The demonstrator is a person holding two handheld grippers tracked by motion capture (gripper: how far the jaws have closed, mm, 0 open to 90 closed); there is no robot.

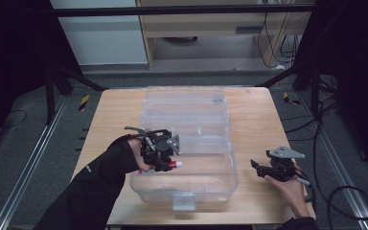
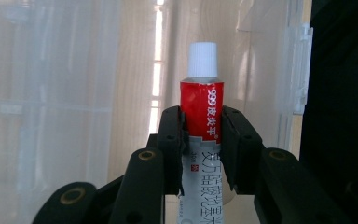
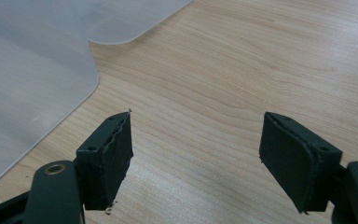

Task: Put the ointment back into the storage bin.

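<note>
A red and white ointment tube (image 2: 201,100) with a white cap stands between the jaws of my left gripper (image 2: 200,123), which is shut on its body below the cap. In the high view this gripper (image 1: 171,164) hangs over the left part of a clear plastic box (image 1: 233,178), and the tube (image 1: 176,164) points right, over the box's inside. My right gripper (image 1: 255,165) rests low over the table to the right of the box. Its jaws (image 3: 196,135) stand open with only bare wood between them.
The box's clear lid (image 1: 187,103) lies open behind it on the wooden table (image 1: 258,115). A latch (image 1: 184,201) sits at the box's front wall. The box's rounded corner (image 3: 32,60) lies left of the right gripper. Dark floor and cables surround the table.
</note>
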